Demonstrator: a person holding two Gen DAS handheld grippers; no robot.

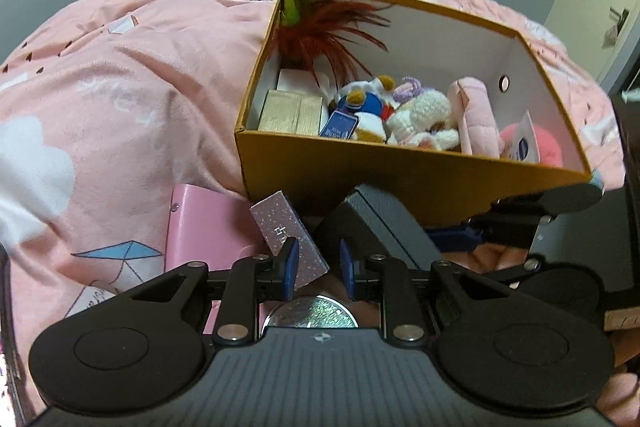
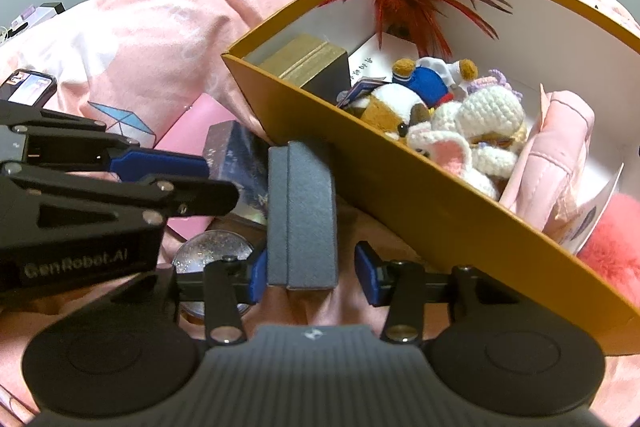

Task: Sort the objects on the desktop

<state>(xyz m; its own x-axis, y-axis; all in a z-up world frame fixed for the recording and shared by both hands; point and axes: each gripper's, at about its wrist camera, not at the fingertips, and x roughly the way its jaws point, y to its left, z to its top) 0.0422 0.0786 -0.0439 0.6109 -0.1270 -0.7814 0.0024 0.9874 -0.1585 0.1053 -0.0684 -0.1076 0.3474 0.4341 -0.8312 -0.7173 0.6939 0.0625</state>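
Observation:
An orange cardboard box (image 1: pixel 400 175) (image 2: pixel 400 195) lies on a pink duvet and holds plush toys, a gold box (image 1: pixel 290 113), a feather toy (image 1: pixel 316 23) and a pink pouch. A grey case (image 2: pixel 300 215) (image 1: pixel 376 227) stands against the box's front wall. My right gripper (image 2: pixel 316 273) is open with its fingers on either side of the grey case's near end. My left gripper (image 1: pixel 318 269) is open just above a glittery pink card box (image 1: pixel 288 239). It also shows in the right wrist view, left of the case.
A pink flat box (image 1: pixel 204 231) lies under the card box. A round glittery tin (image 1: pixel 312 313) (image 2: pixel 212 251) sits below the grippers. A phone (image 2: pixel 26 87) lies on the duvet at far left. A wall and a door stand beyond the bed.

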